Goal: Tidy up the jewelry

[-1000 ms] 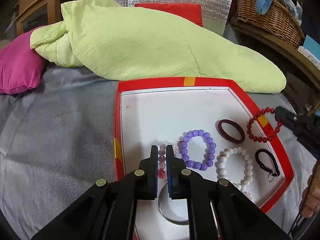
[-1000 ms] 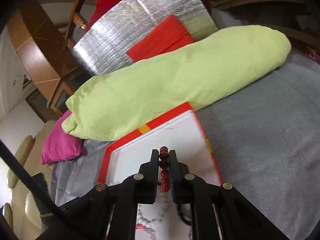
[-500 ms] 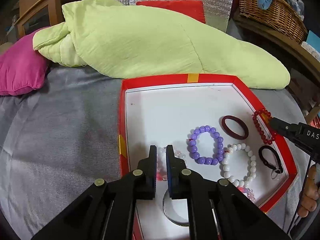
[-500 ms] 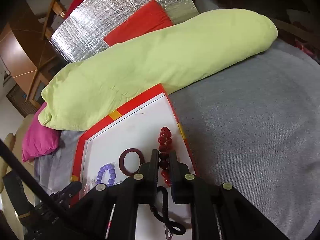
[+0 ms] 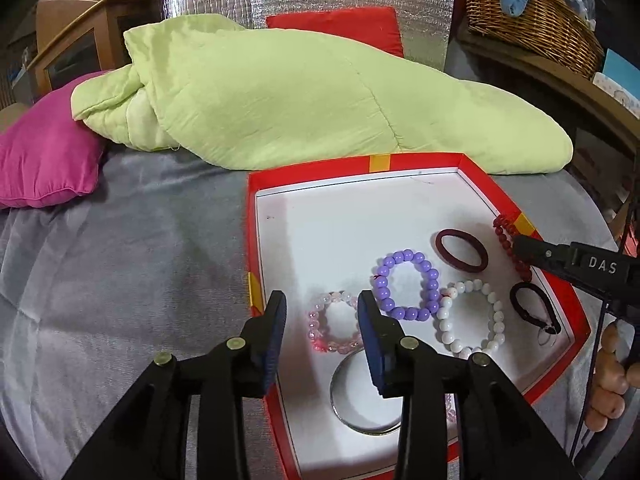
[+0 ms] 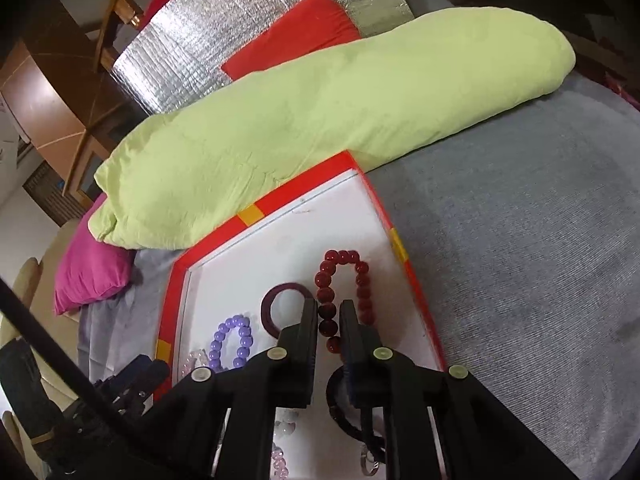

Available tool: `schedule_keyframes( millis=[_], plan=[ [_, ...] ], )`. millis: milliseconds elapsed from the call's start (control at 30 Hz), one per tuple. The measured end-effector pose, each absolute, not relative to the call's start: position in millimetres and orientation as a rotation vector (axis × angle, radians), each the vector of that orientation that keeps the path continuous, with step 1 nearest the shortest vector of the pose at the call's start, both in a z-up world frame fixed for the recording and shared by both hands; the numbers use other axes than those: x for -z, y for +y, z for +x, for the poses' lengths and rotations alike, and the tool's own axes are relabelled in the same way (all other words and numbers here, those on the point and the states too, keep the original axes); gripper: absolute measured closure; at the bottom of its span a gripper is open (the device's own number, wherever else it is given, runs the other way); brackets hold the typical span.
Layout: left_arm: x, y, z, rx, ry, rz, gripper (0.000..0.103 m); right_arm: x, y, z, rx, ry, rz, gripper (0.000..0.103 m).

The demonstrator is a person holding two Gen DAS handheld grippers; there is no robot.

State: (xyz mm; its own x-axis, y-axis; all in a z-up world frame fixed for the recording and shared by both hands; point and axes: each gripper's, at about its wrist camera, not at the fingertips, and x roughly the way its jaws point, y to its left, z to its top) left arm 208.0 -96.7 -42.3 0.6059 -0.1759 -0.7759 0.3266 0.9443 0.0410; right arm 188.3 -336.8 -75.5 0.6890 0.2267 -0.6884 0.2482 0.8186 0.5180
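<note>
A red box with a white floor (image 5: 312, 184) (image 6: 276, 196) lies on the grey bed. It holds a pink bead bracelet (image 5: 334, 328), a purple one (image 5: 406, 284) (image 6: 230, 340), a white one (image 5: 470, 318), a maroon band (image 5: 460, 250) (image 6: 280, 304), a black hair tie (image 5: 534, 308), a silver bangle (image 5: 360, 396). My left gripper (image 5: 322, 316) is open above the pink bracelet, which lies loose. My right gripper (image 6: 329, 320) (image 5: 560, 258) is shut on the dark red bead bracelet (image 6: 340, 284) (image 5: 506, 236), which rests on the box floor by the right wall.
A light green quilt (image 5: 304, 96) lies right behind the box. A magenta pillow (image 5: 40, 168) is at the left, a red cushion (image 5: 336, 28) and foil sheet behind. A wicker basket (image 5: 532, 12) stands on a shelf at the right.
My left gripper opened and let go of the pink bracelet, which now lies in the box. My right gripper lowered the red bracelet from above the box's right rim down inside.
</note>
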Motion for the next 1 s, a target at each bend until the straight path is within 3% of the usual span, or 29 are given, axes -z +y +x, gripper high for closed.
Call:
schedule_keyframes(
  millis=[167, 267, 333, 400, 600, 633, 700, 767, 1000],
  plan=[
    [39.6, -93.4, 206.6, 0.293, 0.869, 0.193, 0.065, 79.9, -332.2, 190.5, 0.025, 0.857, 0.615, 0.089],
    [36.8, -91.1, 205.7, 0.297, 0.869, 0.183, 0.065, 81.5, -333.6, 190.0, 0.028, 0.868, 0.638, 0.078],
    [34.1, -90.2, 204.1, 0.302, 0.866, 0.175, 0.062, 79.0, -335.0, 188.6, 0.022, 0.858, 0.648, 0.077],
    [31.3, -90.0, 201.1, 0.297, 0.857, 0.175, 0.048, 74.4, -334.3, 186.7, 0.032, 0.844, 0.621, 0.077],
    [22.0, -91.0, 190.4, 0.253, 0.828, 0.191, 0.031, 58.5, -328.7, 179.4, 0.037, 0.822, 0.530, 0.077],
    [20.6, -91.0, 187.7, 0.245, 0.821, 0.197, 0.031, 55.5, -326.9, 177.5, 0.038, 0.818, 0.511, 0.075],
    [18.4, -90.9, 183.5, 0.221, 0.810, 0.212, 0.029, 47.8, -322.0, 171.5, 0.038, 0.808, 0.463, 0.054],
    [14.7, -90.4, 177.2, 0.190, 0.792, 0.233, 0.029, 38.6, -317.4, 162.2, 0.041, 0.781, 0.425, 0.042],
    [0.2, -81.0, 148.3, 0.138, 0.731, 0.229, 0.019, 12.3, -297.2, 125.9, 0.053, 0.741, 0.253, 0.041]
  ],
)
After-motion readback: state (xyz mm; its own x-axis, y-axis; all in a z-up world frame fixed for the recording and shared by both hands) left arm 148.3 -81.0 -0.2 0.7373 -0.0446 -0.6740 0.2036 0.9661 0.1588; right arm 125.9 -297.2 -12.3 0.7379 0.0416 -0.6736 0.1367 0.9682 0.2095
